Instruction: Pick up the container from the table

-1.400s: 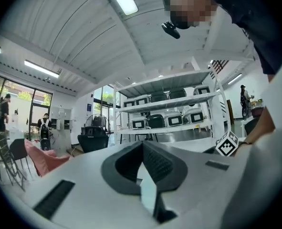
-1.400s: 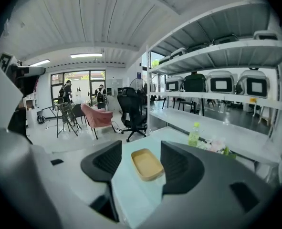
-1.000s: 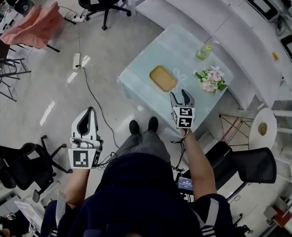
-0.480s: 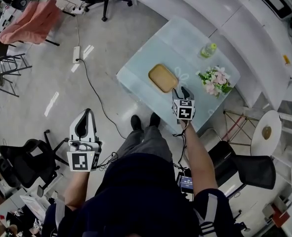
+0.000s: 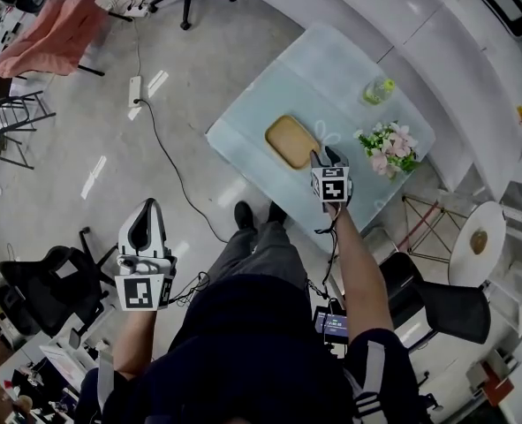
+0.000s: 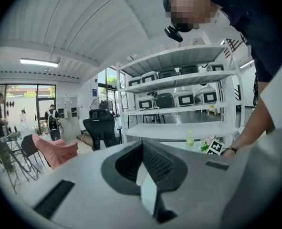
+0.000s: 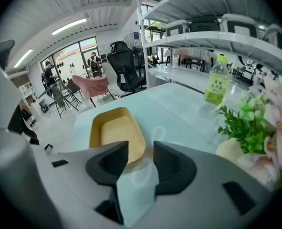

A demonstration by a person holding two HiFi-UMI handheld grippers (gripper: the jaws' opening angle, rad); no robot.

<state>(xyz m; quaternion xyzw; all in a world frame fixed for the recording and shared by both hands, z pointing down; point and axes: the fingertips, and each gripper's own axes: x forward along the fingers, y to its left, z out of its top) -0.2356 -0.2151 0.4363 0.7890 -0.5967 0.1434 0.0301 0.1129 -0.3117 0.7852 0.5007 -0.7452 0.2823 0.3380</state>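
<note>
Centrally, a shallow tan container point(image 5: 291, 140) (rounded corners, paler flat floor) sits on the pale table point(image 5: 331, 69). The right gripper point(image 5: 323, 155) has jaws apart at its corner, just closing on nothing. The left gripper point(image 5: 147, 203) is clenched and empty.

The right gripper point(image 5: 325, 155) comes down and moves farther in over the table point(image 5: 313, 78), so its tips now sit just beside the near right corner of the container point(image 5: 291, 140) instead of short of it. Its 2 jaws have just been closing, with only bare table showing between them. The left gripper point(image 5: 146, 208) sinks slightly at the near left.
</note>
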